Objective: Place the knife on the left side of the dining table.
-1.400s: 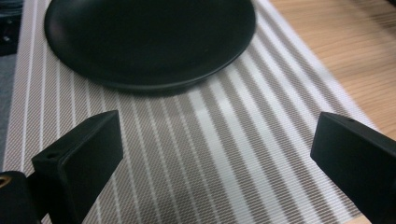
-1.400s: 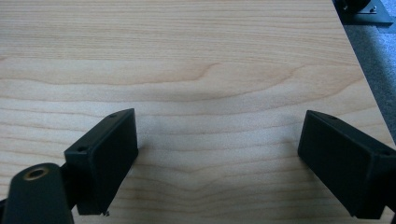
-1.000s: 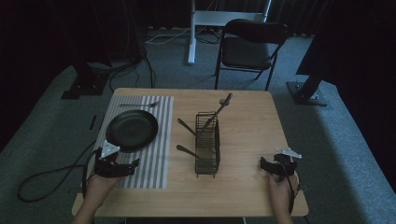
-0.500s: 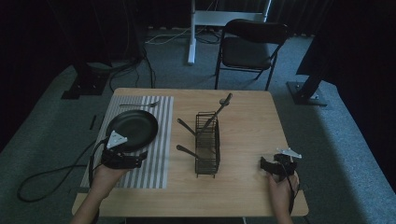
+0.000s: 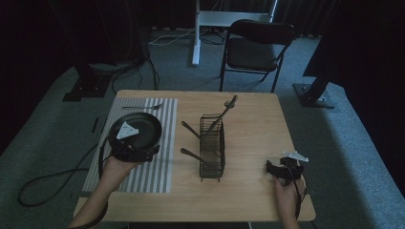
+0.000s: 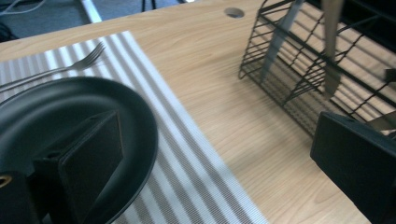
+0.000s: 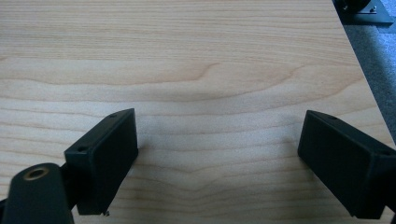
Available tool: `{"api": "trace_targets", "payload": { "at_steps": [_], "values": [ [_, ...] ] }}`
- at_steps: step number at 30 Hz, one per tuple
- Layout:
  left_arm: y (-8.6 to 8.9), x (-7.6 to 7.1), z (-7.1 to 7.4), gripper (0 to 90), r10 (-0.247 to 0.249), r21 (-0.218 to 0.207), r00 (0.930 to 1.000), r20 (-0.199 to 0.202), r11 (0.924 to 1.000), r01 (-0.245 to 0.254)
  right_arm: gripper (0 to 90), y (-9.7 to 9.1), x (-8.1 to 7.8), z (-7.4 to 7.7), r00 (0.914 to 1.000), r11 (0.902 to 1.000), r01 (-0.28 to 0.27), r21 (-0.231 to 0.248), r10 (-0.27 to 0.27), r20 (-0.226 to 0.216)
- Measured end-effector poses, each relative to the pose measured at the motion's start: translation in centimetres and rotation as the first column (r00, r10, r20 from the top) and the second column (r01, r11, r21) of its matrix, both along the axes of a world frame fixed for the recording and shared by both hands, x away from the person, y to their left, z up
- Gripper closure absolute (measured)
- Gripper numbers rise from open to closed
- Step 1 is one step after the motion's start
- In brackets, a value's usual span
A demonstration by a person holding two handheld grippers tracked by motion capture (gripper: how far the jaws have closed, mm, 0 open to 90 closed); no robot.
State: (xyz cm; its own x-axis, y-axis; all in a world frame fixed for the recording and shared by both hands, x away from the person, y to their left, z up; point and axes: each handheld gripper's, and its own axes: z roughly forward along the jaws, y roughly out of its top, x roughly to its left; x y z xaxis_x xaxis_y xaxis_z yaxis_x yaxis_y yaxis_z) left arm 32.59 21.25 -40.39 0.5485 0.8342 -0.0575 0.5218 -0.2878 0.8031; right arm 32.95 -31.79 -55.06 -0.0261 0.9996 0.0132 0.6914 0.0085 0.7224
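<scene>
The left gripper [image 6: 205,163], jaws wide apart, hangs over the near edge of the black plate [image 6: 70,116] on the striped mat [image 6: 187,177], and a careless push might bump the fork [image 6: 70,65] behind the plate.

The left gripper [image 5: 143,153] hides part of the plate [image 5: 143,126], seemingly its near rim.
</scene>
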Motion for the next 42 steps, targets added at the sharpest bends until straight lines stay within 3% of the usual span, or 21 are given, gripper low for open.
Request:
{"api": "trace_targets", "payload": {
  "at_steps": [8,19,25,42],
  "values": [
    [-1.2,0.7,1.3,2.8,-0.042,-0.023,0.9991,0.004,0.9989,0.042,11.2,0.0,0.0,0.0,1.0000,1.0000,0.000,0.000,0.000,0.000],
    [-2.8,1.9,2.2,4.3,-0.071,-0.022,0.9974,0.008,0.9972,0.071,11.3,0.0,0.0,0.0,1.0000,1.0000,0.001,0.001,-0.001,0.000],
    [-4.6,2.5,2.9,4.3,-0.109,-0.010,0.9939,0.013,0.9940,0.109,11.3,0.0,0.0,0.0,1.0000,1.0000,0.001,0.000,-0.001,0.000],
    [-7.2,4.7,3.2,6.1,-0.146,-0.047,0.9891,-0.015,0.9883,0.145,11.3,0.0,0.0,0.0,1.0000,1.0000,0.000,0.000,0.000,0.002]
  ]
}}
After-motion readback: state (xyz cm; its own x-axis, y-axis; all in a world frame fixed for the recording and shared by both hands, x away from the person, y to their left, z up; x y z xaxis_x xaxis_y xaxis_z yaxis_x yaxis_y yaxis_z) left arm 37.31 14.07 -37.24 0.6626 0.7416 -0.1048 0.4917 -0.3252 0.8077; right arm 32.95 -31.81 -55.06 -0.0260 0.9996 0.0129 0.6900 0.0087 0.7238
